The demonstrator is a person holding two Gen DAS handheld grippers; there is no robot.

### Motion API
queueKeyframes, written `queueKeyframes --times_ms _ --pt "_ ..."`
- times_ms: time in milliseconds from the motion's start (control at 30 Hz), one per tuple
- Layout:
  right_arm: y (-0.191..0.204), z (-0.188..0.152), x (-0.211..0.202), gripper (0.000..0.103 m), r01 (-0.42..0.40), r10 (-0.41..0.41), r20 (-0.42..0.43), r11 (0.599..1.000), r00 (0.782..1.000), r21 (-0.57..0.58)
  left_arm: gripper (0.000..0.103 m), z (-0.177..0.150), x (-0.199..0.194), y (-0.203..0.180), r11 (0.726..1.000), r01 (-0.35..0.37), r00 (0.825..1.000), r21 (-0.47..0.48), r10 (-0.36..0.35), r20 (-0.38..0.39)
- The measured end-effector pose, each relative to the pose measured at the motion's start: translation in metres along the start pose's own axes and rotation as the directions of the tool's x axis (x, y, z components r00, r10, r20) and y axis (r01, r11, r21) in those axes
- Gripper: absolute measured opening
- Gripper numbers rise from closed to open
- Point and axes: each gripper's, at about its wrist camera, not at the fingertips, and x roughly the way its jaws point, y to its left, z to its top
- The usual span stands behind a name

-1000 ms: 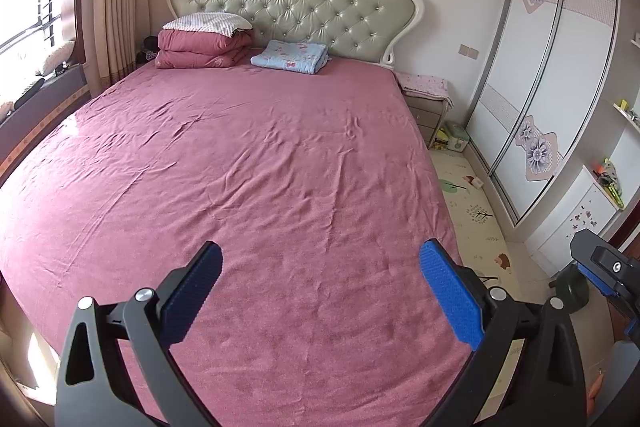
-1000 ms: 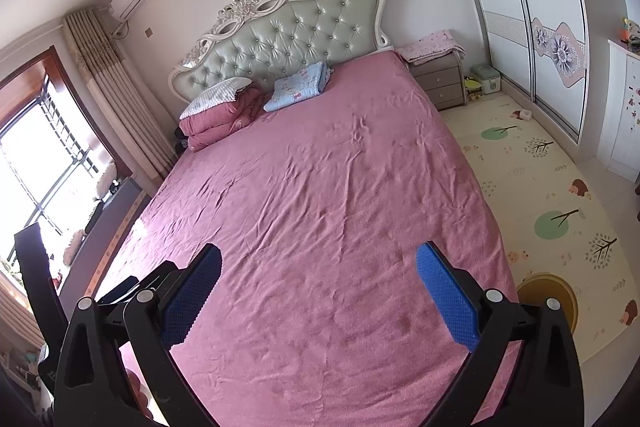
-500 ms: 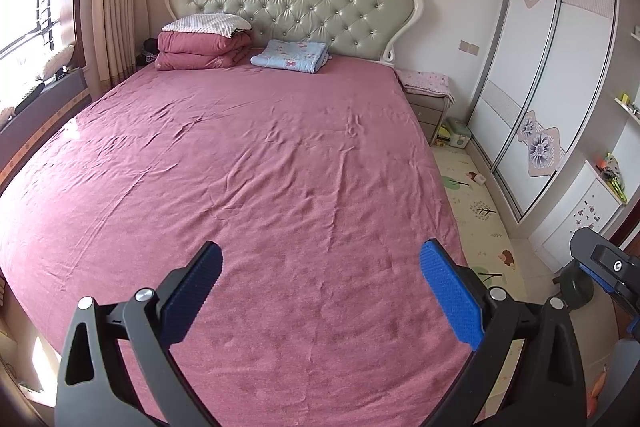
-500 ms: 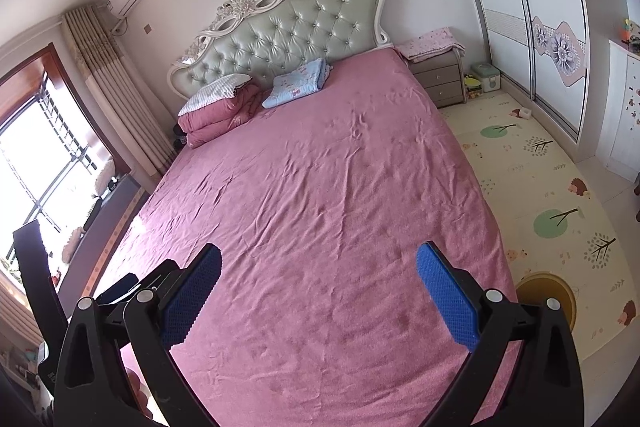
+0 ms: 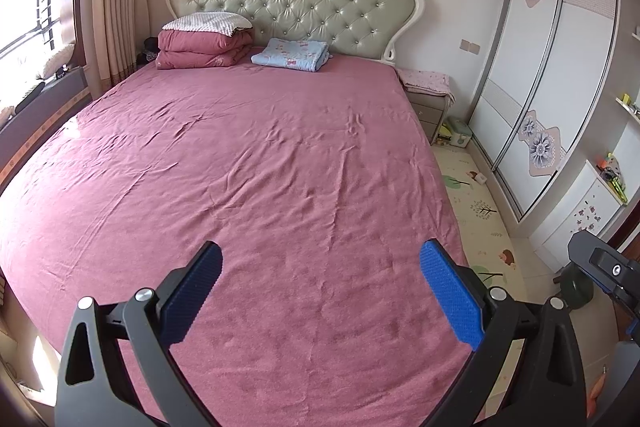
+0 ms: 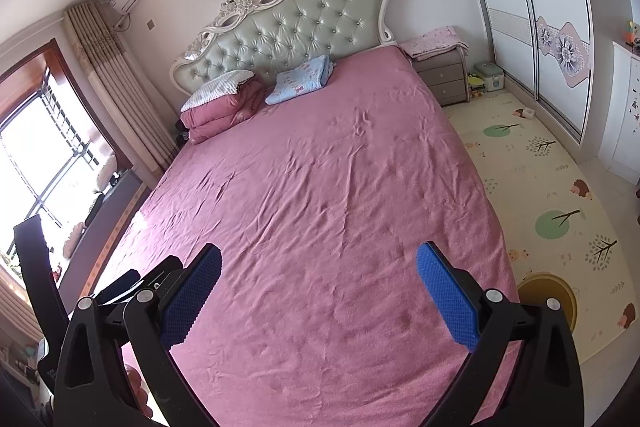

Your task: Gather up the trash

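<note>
My left gripper (image 5: 320,291) hangs open over the foot of a large bed (image 5: 256,187) covered with a pink sheet, with nothing between its blue pads (image 5: 450,301). My right gripper (image 6: 318,291) is open too, over the same end of the bed and a little further right. No trash shows on the sheet. A small white box-like object (image 5: 480,178) lies on the floor mat by the wardrobe, and appears in the right wrist view as the same small object (image 6: 529,113). What it is I cannot tell.
Folded pink bedding (image 5: 200,47) and a folded blue blanket (image 5: 292,53) lie by the tufted headboard (image 5: 296,3). A nightstand (image 6: 442,77), a patterned floor mat (image 6: 552,187) and a sliding wardrobe (image 5: 552,75) are on the right. A window and curtain (image 6: 116,87) are on the left.
The left wrist view has shifted slightly, so the bed and headboard sit a little further right in it. Both grippers stay open and hold nothing.
</note>
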Motion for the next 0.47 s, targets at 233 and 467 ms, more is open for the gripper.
queueKeyframes --times_ms 233,467 --pt "-0.0040 -0.0006 0.0035 0.095 0.007 -0.007 -0.019 1.000 1.000 0.017 0.099 0.0004 0.0028 0.0044 1.000 -0.008 1.000 -0.019 0.008 -0.009" --pt "-0.0035 0.0019 0.0052 0.094 0.005 -0.005 -0.027 1.000 1.000 0.015 0.099 0.0026 0.0049 -0.0003 1.000 -0.015 1.000 0.009 0.015 -0.008"
